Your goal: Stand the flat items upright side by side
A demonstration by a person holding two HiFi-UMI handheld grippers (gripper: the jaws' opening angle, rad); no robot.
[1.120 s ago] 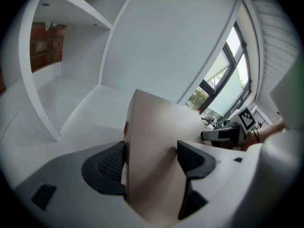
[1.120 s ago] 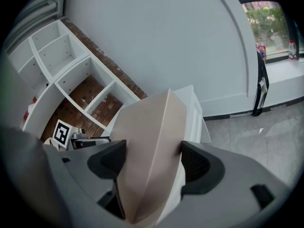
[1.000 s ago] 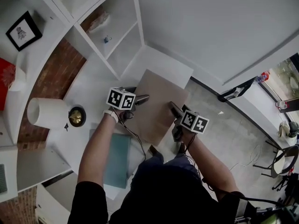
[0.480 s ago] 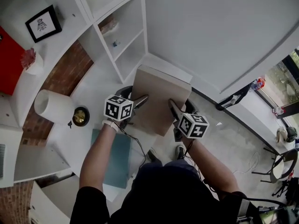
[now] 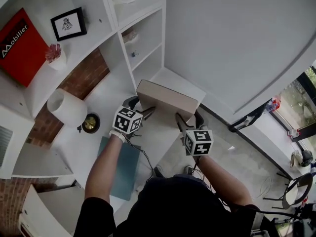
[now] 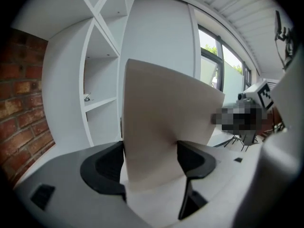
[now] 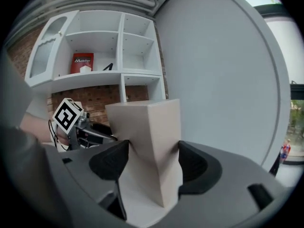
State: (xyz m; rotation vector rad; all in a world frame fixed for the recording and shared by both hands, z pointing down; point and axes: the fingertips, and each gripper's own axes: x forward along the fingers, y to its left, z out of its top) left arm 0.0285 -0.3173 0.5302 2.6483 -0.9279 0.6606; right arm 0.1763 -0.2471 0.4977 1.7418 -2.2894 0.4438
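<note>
A flat beige box (image 5: 168, 100) stands tilted up on its long edge over the white counter (image 5: 109, 95), near the shelf unit. My left gripper (image 5: 143, 108) is shut on its left end, the pads pressing both broad faces (image 6: 161, 127). My right gripper (image 5: 189, 118) holds the right end; its jaws are closing, with the box (image 7: 147, 146) between them and both pads touching it. A flat teal item (image 5: 121, 169) lies on the counter beside my left forearm.
A white lamp shade (image 5: 66, 107) and a small brass object (image 5: 90, 123) sit left of the box. White shelves (image 5: 143, 43) rise behind it, with a red book (image 5: 22, 46) and a framed picture (image 5: 68, 22) higher up. A white wall lies to the right.
The beige box has swung up from lying flat to standing on its edge, held by both grippers. Both grippers have moved slightly towards the shelves.
</note>
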